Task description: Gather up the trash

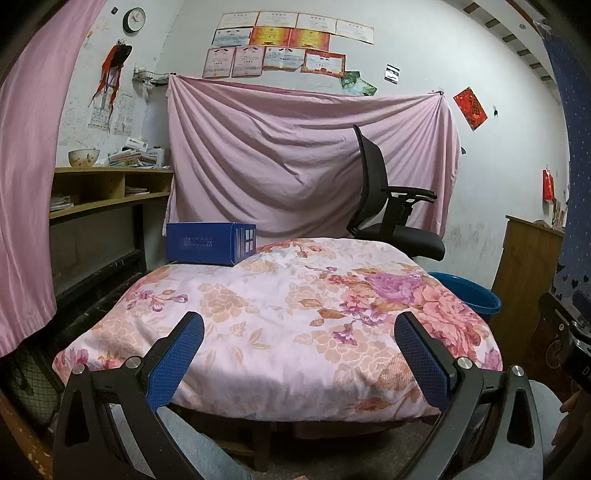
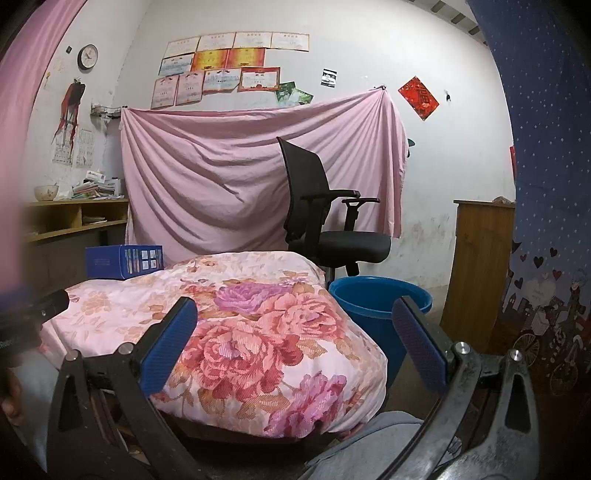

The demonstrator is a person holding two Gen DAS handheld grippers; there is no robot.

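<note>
At the far left a pink curtain point(image 1: 26, 192) cuts off the edge of the room, and past it a wooden shelf point(image 1: 110, 184) carries a bowl point(image 1: 84, 157) and a heap of papers whose print is too small to read. Above hangs a clock point(image 1: 134, 20). The blue box point(image 1: 210, 243) — the one loose thing here that could be trash — sits at the far left corner of the floral quilt point(image 1: 280, 325); it has lines of white print on its side and small panels on its end, none legible. Certificates point(image 1: 280, 44) crowd the wall over a pink sheet point(image 1: 295, 162), their text a blur. The left gripper point(image 1: 299, 350) hangs over the quilt's near edge, jaws spread wide, nothing between them. The right gripper point(image 2: 295, 339) is just the same — wide apart and empty. Behind the quilt stands a black chair point(image 2: 325, 221), its base hidden. A blue bucket point(image 2: 380, 299) stands just beside the quilt's right side, partly covered by it. A red paper point(image 2: 418, 98) with gold characters hangs on the wall, unreadable.
</note>
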